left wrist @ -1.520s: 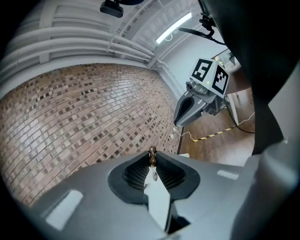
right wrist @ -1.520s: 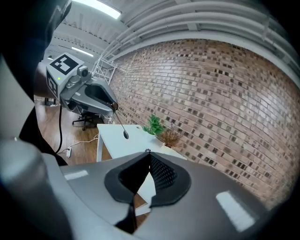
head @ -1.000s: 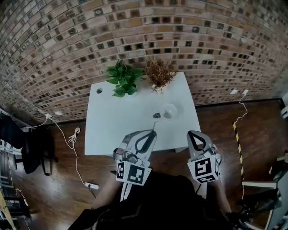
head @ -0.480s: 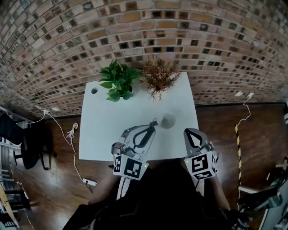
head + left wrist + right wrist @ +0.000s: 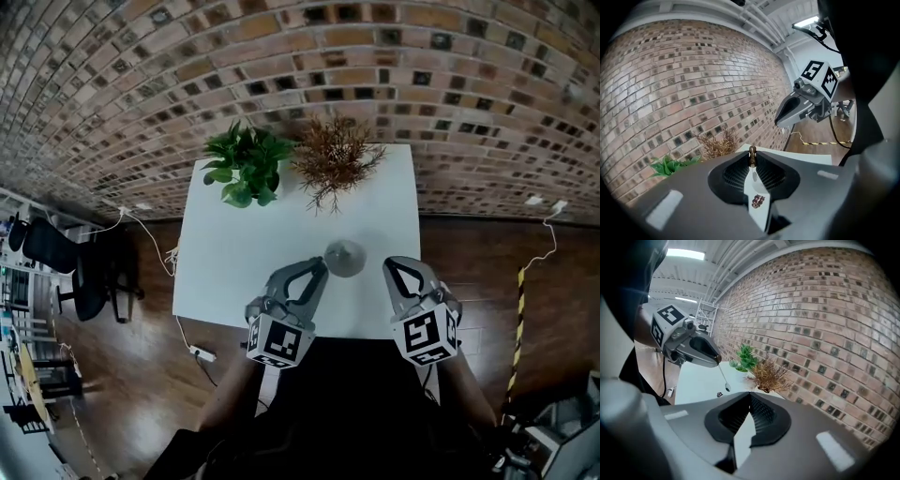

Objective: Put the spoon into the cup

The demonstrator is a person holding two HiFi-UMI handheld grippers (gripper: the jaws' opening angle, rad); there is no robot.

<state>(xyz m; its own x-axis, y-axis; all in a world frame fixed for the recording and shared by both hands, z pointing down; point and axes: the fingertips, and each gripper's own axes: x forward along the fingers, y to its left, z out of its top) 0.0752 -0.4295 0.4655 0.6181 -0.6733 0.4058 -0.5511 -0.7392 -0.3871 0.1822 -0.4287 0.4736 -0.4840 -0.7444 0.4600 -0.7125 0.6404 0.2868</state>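
The left gripper pinches the spoon by the knob at its handle end, jaws narrow on it. The spoon hangs steeply off the tips, bowl lowest. The cup stands on the white table just right of those tips; whether the bowl is already over its mouth I cannot tell. Further right, the right gripper hovers beside the cup, jaws together and empty. The spoon likely needs a short carry rightward, then down.

Brick wall behind. Dark wood floor. White table against wall, green plant and dried brown plant at far edge. Black chair left. Power strip on floor. Ceiling strip light.
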